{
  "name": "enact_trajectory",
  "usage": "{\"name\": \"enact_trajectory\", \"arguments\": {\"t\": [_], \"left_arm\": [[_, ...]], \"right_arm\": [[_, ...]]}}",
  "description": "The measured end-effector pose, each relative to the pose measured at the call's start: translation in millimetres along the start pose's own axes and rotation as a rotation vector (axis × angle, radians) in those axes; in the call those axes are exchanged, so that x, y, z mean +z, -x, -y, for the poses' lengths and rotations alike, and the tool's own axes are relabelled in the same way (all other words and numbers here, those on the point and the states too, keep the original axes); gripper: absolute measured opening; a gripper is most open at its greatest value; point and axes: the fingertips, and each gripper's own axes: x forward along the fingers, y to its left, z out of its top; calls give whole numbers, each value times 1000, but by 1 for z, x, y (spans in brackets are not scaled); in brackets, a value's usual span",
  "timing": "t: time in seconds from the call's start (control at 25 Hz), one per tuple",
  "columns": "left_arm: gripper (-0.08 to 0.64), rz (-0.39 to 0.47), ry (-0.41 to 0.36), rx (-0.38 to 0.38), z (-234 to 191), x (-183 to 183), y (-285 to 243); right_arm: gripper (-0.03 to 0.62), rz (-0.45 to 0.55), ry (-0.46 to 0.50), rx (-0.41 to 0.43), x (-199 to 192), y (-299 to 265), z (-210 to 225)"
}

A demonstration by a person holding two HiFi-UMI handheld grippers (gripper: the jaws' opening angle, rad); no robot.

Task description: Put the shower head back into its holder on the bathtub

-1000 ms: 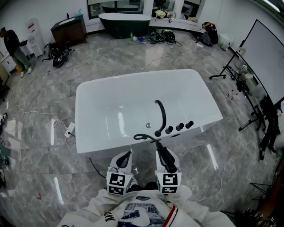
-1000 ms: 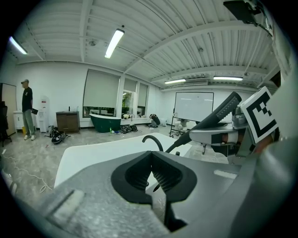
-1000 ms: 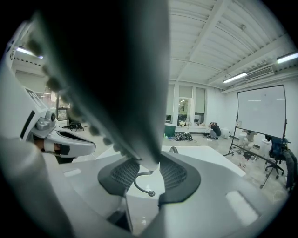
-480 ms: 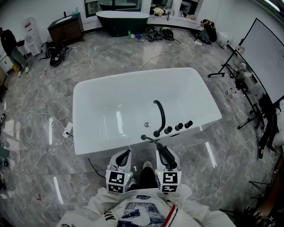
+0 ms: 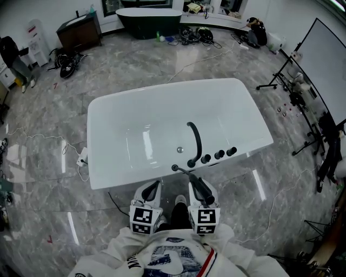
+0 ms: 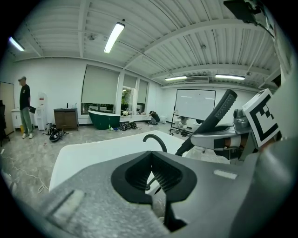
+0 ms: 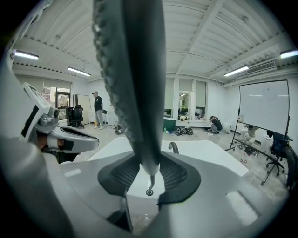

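The white bathtub lies in front of me, with a black arched faucet and three black knobs on its near rim. My right gripper is shut on the handle of the black shower head, just short of that rim. The thin ringed end of the shower head reaches over the rim, left of the faucet base. In the right gripper view the shower head rises steeply from between the pads. My left gripper is beside the right one, shut and holding nothing. I cannot make out the holder.
A cable and a power strip lie on the marble floor left of the tub. A whiteboard and black stands are at the right. At the back are a dark green tub, a cabinet and a person.
Both grippers have moved a little toward the tub's near rim and sunk slightly. The shower head's thin end has come over the rim. Neither grip has changed.
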Motion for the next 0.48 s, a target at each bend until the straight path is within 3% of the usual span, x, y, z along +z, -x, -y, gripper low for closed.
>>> {"name": "enact_trajectory", "arguments": {"t": [0.48], "left_arm": [[2,-26,23,43,-14,-2,-28]], "right_arm": [[137,-32,7,73,-3,-37,3]]}}
